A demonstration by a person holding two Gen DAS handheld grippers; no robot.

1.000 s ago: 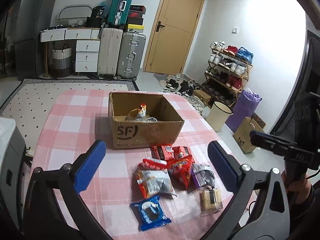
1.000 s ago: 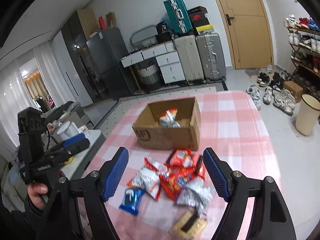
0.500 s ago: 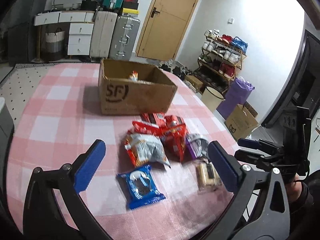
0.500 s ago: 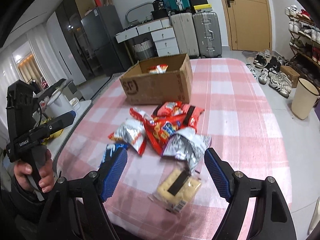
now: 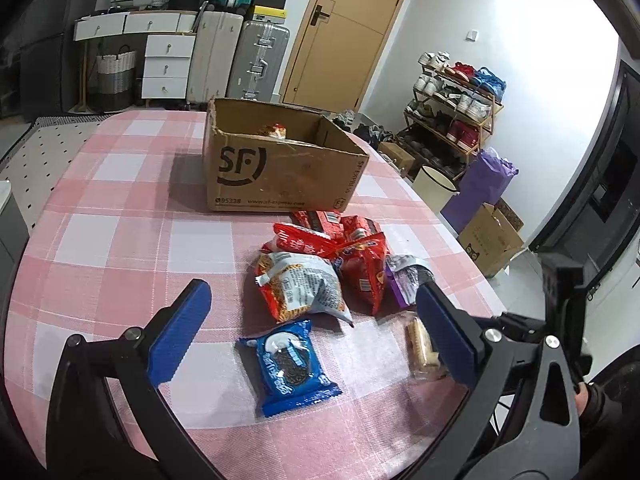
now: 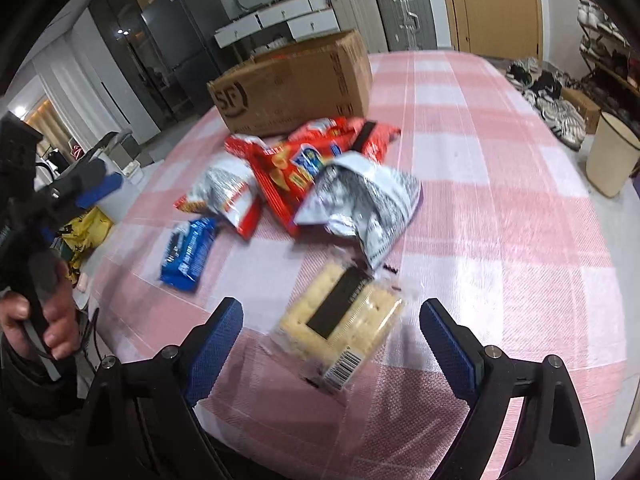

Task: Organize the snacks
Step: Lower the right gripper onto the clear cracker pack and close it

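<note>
Since your right gripper (image 6: 332, 340) has just been spreading its jaws, with the cracker pack (image 6: 340, 320) lying loose between the blue pads and nothing pinched, watch that crinkly wrapper: close off-centre and it'll probably skid off the near table edge. Your left gripper (image 5: 316, 334) is spread wide too, empty, with the blue cookie pack (image 5: 290, 366) right ahead of its tips. Only the left view peeks into the cardboard box (image 5: 280, 176) beyond the pile, one snack inside; the right view sees just its outer walls.
</note>
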